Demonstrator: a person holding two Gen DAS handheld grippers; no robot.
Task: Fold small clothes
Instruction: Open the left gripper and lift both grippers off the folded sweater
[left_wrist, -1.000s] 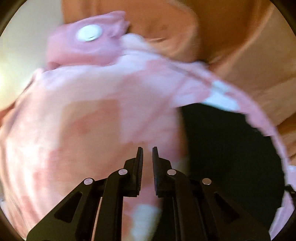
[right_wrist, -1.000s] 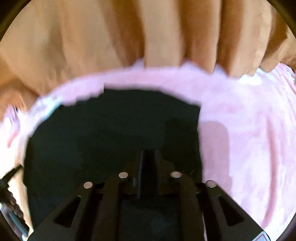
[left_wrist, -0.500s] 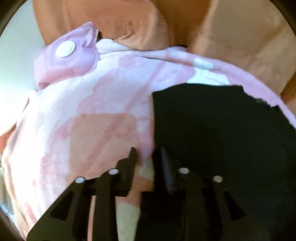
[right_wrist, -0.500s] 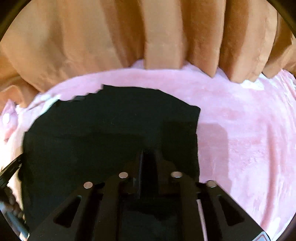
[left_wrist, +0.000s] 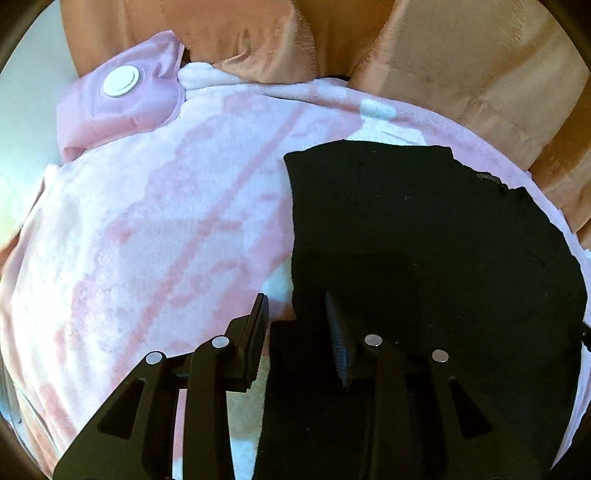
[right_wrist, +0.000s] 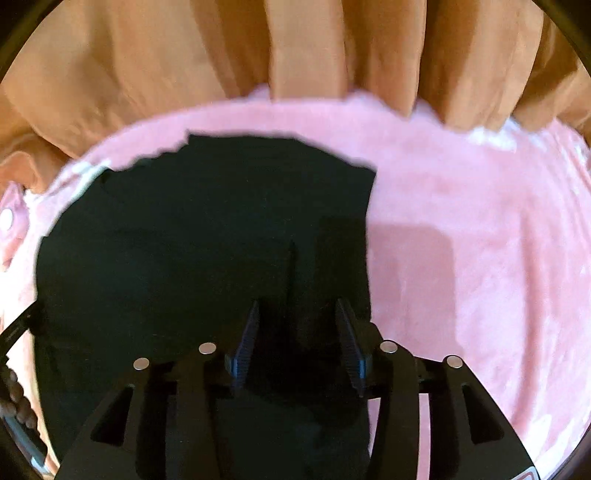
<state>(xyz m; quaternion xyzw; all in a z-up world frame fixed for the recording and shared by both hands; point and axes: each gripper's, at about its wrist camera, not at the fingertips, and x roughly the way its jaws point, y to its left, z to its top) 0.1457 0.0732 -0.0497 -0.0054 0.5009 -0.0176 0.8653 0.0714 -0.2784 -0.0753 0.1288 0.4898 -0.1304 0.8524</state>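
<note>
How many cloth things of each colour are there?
Black: 1, the black garment
Pink: 2, the blanket and the small pouch with a white button
Orange: 1, the curtain
Total: 4

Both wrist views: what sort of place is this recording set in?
Probably a home bedroom or living room, with a bed or couch as the work surface. A fluffy pink blanket covers it, orange curtains hang behind it, and a black garment lies flat on the blanket.

Matt black cloth garment lies on fluffy pink blanket.
</note>
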